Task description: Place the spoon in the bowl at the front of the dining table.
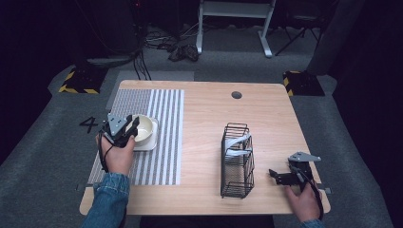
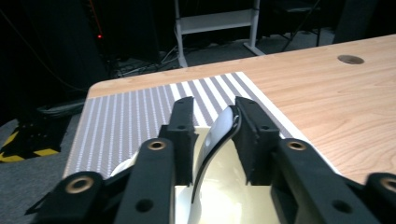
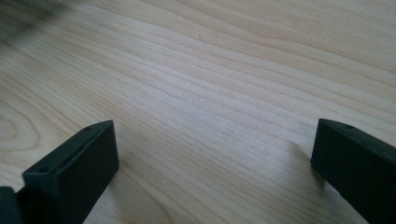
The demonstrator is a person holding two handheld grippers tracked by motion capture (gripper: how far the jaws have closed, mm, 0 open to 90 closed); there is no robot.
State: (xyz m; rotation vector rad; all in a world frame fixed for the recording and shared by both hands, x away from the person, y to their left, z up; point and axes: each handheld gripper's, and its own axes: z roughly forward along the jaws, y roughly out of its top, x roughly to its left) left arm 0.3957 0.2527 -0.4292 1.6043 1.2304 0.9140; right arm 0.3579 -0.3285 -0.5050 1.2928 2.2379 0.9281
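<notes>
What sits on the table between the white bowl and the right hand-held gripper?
In the high view, a black wire rack stands on the bare wood between the white bowl and the right hand-held gripper.

Left tongs (image 1: 134,127) jaws slightly parted, right tongs (image 1: 275,175) jaws wide

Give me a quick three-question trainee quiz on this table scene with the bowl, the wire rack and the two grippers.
1. True or false: the right gripper holds the bowl.
2. What is between the left gripper's jaws? A) the bowl's rim B) a wire of the rack C) nothing
3. What does the square plate under the bowl rest on?
Key: 1 false; 2 A; 3 the striped mat.
</notes>
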